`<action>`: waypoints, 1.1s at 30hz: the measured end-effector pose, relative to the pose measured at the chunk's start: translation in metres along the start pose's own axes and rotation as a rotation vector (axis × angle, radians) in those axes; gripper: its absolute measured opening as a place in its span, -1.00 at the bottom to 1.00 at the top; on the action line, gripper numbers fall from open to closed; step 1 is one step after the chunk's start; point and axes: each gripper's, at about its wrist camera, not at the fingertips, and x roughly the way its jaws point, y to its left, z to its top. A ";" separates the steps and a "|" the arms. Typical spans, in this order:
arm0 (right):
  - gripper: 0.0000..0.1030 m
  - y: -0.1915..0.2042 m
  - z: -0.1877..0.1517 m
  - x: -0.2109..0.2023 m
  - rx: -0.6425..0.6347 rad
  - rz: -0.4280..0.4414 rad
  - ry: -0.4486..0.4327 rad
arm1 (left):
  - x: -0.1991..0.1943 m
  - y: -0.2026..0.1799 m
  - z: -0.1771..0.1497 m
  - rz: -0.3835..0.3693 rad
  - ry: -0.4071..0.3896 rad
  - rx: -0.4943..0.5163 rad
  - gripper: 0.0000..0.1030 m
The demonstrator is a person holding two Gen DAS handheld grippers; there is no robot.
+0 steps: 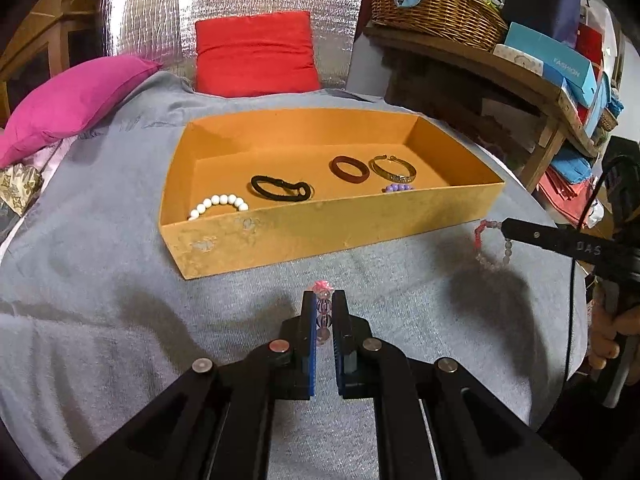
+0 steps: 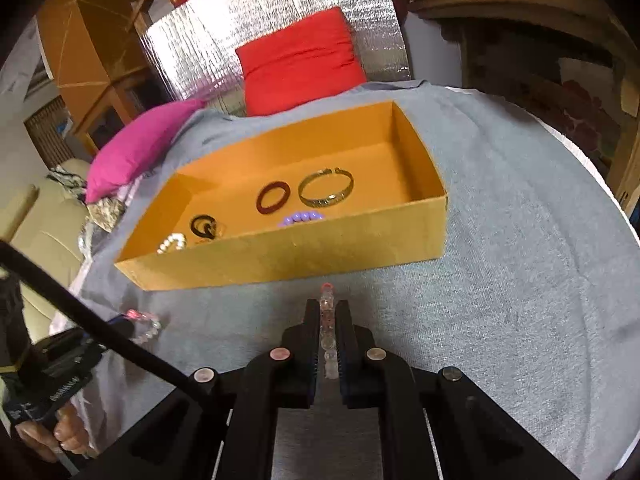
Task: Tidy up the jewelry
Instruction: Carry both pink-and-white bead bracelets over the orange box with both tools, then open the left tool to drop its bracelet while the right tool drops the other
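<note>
Left gripper (image 1: 323, 300) clamped on bead bracelet (image 1: 323, 312) | right gripper (image 2: 327, 308) clamped on pink-clear bracelet (image 2: 327, 320) | both just before orange tray (image 1: 320, 232) | advice: lift above wall, release over bare floor, 1 gripper at a time

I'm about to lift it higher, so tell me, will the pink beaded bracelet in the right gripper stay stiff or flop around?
Probably floppy: the pink beaded bracelet hangs as a loose loop from the right gripper, shut on only a few beads. It looks light, so it may swing. The round, glossy beads could slip between the pads.
</note>
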 end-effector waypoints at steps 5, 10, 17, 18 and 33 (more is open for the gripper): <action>-0.84 0.003 0.004 -0.011 0.012 0.043 -0.038 | -0.003 -0.005 0.006 0.018 -0.019 0.007 -0.85; -0.84 0.010 0.007 -0.016 0.016 0.073 -0.061 | -0.007 -0.010 0.013 0.043 -0.048 0.005 -0.85; -0.84 0.020 0.011 -0.022 0.013 0.099 -0.092 | -0.008 -0.015 0.020 0.082 -0.070 0.008 -0.85; -0.84 0.021 0.012 -0.022 0.013 0.099 -0.097 | -0.008 -0.015 0.021 0.091 -0.075 0.008 -0.85; -0.84 0.034 0.032 -0.026 0.041 0.132 -0.165 | -0.012 -0.022 0.041 0.150 -0.141 0.016 -0.85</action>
